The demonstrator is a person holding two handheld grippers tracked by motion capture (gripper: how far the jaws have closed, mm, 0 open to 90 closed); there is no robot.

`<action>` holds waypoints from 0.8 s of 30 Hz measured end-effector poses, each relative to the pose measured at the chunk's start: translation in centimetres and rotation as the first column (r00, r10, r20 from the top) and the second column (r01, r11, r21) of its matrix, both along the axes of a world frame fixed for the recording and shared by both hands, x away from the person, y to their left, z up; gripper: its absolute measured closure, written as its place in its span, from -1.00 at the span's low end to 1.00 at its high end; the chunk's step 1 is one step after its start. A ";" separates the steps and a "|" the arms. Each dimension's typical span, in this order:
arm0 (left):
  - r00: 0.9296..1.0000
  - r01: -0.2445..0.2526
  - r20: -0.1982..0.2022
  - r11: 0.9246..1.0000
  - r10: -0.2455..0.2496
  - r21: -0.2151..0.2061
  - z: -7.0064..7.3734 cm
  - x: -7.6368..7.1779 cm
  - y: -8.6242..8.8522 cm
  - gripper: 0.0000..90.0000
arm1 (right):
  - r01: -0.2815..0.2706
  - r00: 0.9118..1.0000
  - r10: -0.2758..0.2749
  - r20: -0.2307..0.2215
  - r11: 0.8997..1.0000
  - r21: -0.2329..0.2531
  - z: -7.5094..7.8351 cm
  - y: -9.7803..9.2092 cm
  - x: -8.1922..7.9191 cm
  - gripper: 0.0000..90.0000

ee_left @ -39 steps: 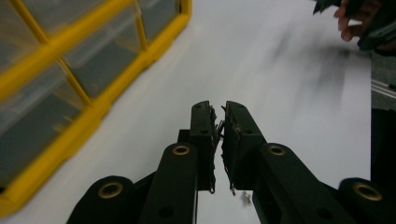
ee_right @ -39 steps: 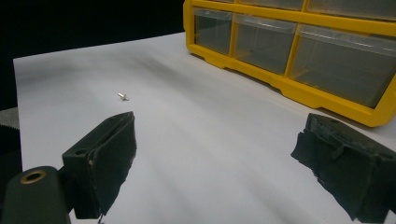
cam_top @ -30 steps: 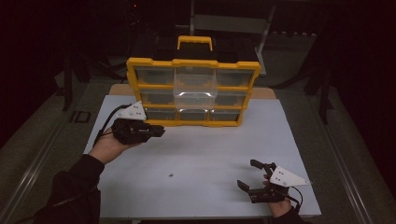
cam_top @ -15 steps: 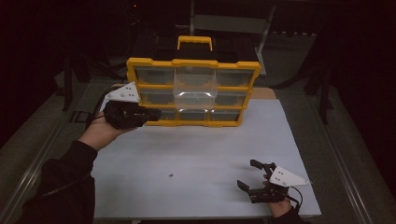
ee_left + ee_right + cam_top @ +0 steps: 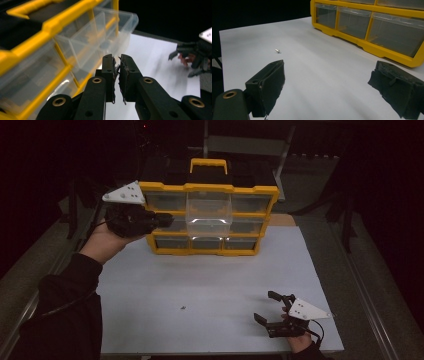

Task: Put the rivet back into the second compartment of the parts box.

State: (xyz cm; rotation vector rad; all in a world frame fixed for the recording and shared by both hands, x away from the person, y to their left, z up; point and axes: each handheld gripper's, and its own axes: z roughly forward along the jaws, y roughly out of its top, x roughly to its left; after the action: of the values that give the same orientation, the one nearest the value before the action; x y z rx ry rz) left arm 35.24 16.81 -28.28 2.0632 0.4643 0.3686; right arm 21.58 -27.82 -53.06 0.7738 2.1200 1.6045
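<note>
High view, left to right: the left claw point(image 5: 162, 220), jaws nearly shut on nothing, sits raised at the yellow organiser point(image 5: 207, 190), whose pulled-out clear drawer point(image 5: 209, 212) lies just to its right; a small screw point(image 5: 183, 308) lies between; the right claw point(image 5: 267, 312) rests wide open, empty.

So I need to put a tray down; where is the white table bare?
Bare: the wide stretch of white table between the yellow drawer cabinet and the right gripper, apart from one small screw. Crowded: the cabinet's left front, where the left gripper hangs beside the pulled-out clear drawer.
</note>
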 end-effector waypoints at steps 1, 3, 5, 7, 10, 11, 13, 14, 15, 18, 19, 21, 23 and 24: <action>1.000 0.004 0.001 1.000 -0.004 -0.007 0.3 0.1 -0.1 0.80 | -0.002 1.000 0.002 0.000 1.000 0.002 0.0 0.0 0.0 -0.77; 1.000 0.010 0.010 1.000 -0.010 -0.018 0.9 0.4 -0.6 0.80 | -0.001 1.000 0.001 0.001 1.000 0.001 0.0 0.0 0.0 -0.77; 1.000 0.016 0.017 1.000 -0.016 -0.027 1.3 0.6 -1.0 0.80 | -0.002 1.000 0.002 0.002 1.000 0.005 0.0 0.0 0.0 -0.77; 0.999 0.026 0.020 0.999 -0.025 -0.041 1.7 0.9 -1.3 0.80 | -0.002 1.000 0.002 0.003 1.000 0.010 0.0 -0.1 0.0 -0.77; 0.999 0.041 0.029 0.997 -0.039 -0.071 2.4 1.2 -1.8 0.80 | -0.003 1.000 0.003 0.009 1.000 0.016 0.0 -0.2 0.0 -0.77; 0.999 0.044 0.029 0.996 -0.042 -0.074 2.7 1.3 -2.0 0.80 | -0.005 1.000 0.005 0.010 1.000 0.022 0.0 -0.3 -0.1 -0.77; 0.998 0.058 0.034 0.995 -0.055 -0.081 3.2 1.5 -2.5 0.80 | -0.005 1.000 0.004 0.012 1.000 0.023 0.0 -0.3 -0.1 -0.77; 0.997 0.064 0.036 0.995 -0.061 -0.079 3.4 1.6 -2.8 0.80 | -0.005 1.000 0.005 0.011 1.000 0.025 0.0 -0.3 -0.1 -0.77; 0.997 0.069 0.041 0.995 -0.066 -0.077 3.6 1.7 -3.0 0.80 | -0.005 1.000 0.005 0.011 1.000 0.024 0.0 -0.3 -0.1 -0.77; 0.996 0.085 0.049 0.992 -0.081 -0.091 4.0 1.9 -3.7 0.80 | -0.005 1.000 0.004 0.013 1.000 0.024 0.0 -0.3 -0.1 -0.77; 0.996 0.079 0.046 0.993 -0.075 -0.093 4.0 2.0 -4.0 0.80 | -0.005 1.000 0.004 0.012 1.000 0.024 0.0 -0.3 -0.1 -0.77; 0.997 0.073 0.040 0.992 -0.070 -0.100 4.0 2.3 -4.5 0.80 | -0.006 1.000 0.006 0.008 1.000 0.024 0.0 -0.3 -0.1 -0.77; 0.999 0.048 0.026 0.994 -0.046 -0.097 3.8 2.6 -5.1 0.80 | -0.006 1.000 0.006 0.013 1.000 0.021 0.0 -0.3 -0.1 -0.77; 0.999 0.043 0.022 0.994 -0.041 -0.098 3.6 2.7 -5.4 0.80 | -0.007 1.000 0.007 0.014 1.000 0.022 0.0 -0.3 -0.1 -0.77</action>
State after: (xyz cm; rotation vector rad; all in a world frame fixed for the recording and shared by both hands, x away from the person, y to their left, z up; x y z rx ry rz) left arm 37.95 11.40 -24.64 1.9691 0.4177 0.3346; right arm 21.50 -28.08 -53.03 0.7609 2.1013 1.6350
